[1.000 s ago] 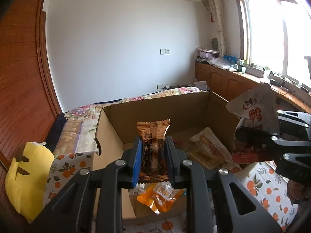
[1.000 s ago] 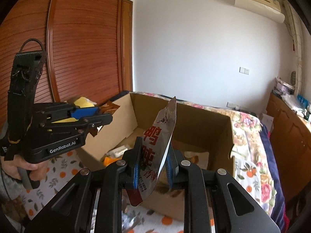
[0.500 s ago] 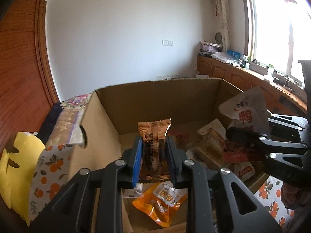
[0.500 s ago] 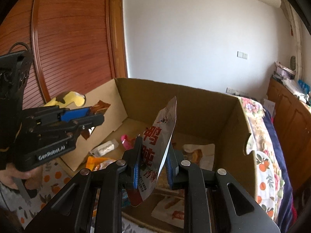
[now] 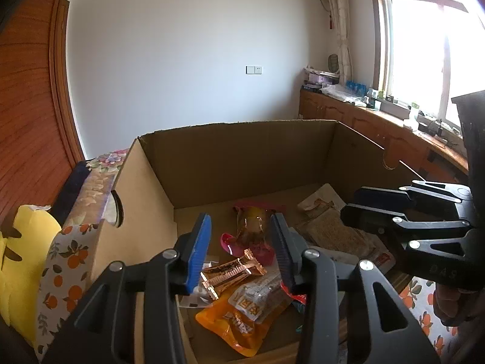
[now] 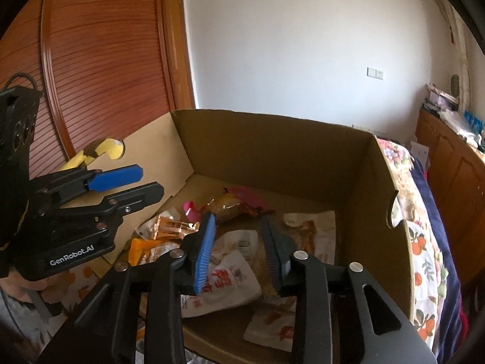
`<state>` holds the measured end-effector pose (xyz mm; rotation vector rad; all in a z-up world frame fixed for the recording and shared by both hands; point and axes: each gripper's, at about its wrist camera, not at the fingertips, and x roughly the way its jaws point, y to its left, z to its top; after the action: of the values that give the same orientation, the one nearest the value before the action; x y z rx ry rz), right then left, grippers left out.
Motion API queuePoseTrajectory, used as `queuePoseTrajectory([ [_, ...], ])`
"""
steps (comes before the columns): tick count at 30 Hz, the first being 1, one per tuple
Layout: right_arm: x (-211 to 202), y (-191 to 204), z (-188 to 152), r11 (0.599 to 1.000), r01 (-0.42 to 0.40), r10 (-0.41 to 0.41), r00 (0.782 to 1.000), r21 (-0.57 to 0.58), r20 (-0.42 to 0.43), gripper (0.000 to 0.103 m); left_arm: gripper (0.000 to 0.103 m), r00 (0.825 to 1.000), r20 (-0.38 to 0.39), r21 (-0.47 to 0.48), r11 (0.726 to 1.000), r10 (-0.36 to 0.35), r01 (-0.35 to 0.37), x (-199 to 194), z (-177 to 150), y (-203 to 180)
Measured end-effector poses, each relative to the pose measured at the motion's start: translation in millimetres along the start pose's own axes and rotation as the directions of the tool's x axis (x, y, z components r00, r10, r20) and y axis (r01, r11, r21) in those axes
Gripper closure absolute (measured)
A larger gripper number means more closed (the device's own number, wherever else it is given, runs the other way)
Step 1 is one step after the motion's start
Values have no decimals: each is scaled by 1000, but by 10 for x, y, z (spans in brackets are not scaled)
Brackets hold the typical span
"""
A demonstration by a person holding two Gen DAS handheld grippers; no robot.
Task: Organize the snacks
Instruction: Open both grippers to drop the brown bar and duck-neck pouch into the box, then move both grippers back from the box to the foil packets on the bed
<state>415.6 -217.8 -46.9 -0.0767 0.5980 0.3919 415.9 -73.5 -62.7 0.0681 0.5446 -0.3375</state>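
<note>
An open cardboard box [image 5: 242, 157] [image 6: 272, 151] holds several snack packets. My left gripper [image 5: 239, 236] hangs over its near left part, its jaws opening with nothing between them. Below it a brown striped packet [image 5: 233, 273] [image 6: 172, 227] lies on an orange packet [image 5: 239, 318]. My right gripper [image 6: 238, 224] is over the box's near right part, its jaws also opening and empty. Under it lies a white packet with red characters [image 6: 227, 279]. Each wrist view shows the other gripper: the right gripper [image 5: 353, 202] and the left gripper [image 6: 151, 180].
The box sits on a bed with an orange-print cover [image 5: 66, 257]. A yellow plush toy [image 5: 24, 257] lies left of the box, by the wooden sliding door [image 6: 91, 60]. Wooden cabinets [image 5: 363, 121] run under the window at right. A person's hand [image 5: 448, 303] holds the right gripper.
Both grippers sank toward the box and opened. The brown striped packet left the left jaws and the white packet left the right jaws; both now lie in the box.
</note>
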Motion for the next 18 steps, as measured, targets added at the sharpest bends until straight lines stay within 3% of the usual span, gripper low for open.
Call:
queuePoseTrajectory([
  [13,-520,14,-47,998,61,-62,997,17,47,69,59,1000,10,-9,1000,-6,6,-23,-18,27],
  [18,-740,73,-117,995,96,-96,994,14,41,69,58,1000,25,40,999,15,-16,-108,-10,-67],
])
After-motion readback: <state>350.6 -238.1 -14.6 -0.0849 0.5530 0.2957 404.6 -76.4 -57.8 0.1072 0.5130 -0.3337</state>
